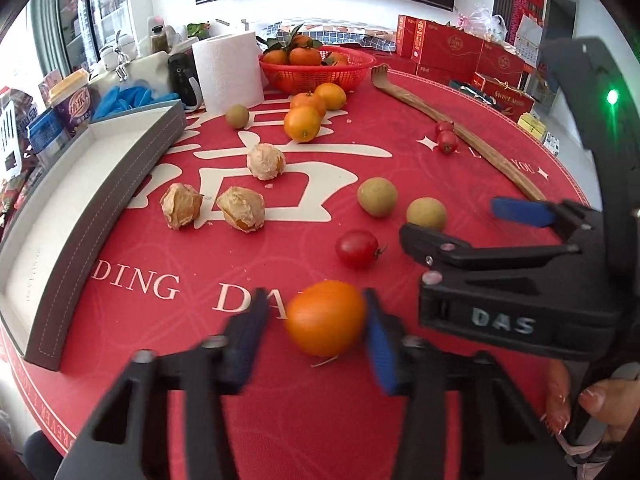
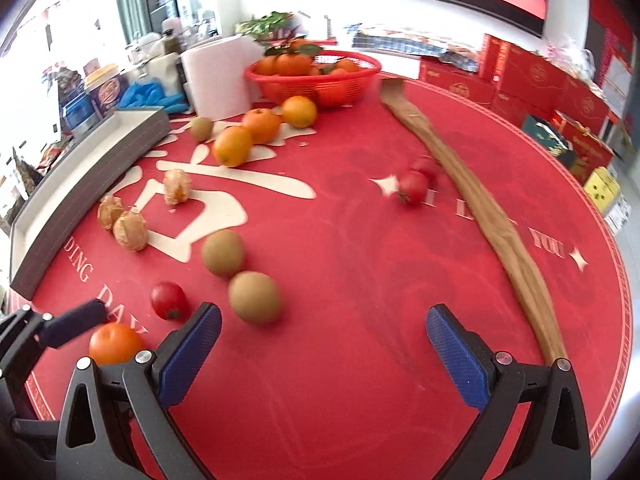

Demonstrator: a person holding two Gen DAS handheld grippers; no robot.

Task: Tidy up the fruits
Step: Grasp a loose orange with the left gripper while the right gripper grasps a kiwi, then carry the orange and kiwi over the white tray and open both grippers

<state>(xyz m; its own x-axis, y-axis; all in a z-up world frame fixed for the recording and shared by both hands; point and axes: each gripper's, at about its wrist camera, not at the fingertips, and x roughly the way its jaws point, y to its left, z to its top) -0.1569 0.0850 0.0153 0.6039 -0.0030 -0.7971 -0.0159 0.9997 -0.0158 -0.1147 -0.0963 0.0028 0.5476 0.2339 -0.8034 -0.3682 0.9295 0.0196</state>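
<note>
An orange (image 1: 325,318) lies on the red tablecloth between the fingers of my left gripper (image 1: 316,338); the right pad touches it, the left pad stands a little off. It also shows in the right wrist view (image 2: 115,342). My right gripper (image 2: 324,344) is open and empty, just right of a green-brown fruit (image 2: 255,297). A cherry tomato (image 1: 357,249), two green-brown fruits (image 1: 377,197), three husked physalis (image 1: 240,209), and three oranges (image 1: 303,123) lie scattered. Two more tomatoes (image 1: 447,140) lie by the wooden stick.
A grey open box (image 1: 80,200) with white lining lies along the left edge. A red basket (image 1: 316,70) of tangerines and a paper roll (image 1: 228,72) stand at the back. A long wooden back-scratcher (image 2: 480,216) lies on the right. Red gift boxes (image 1: 452,48) stand behind.
</note>
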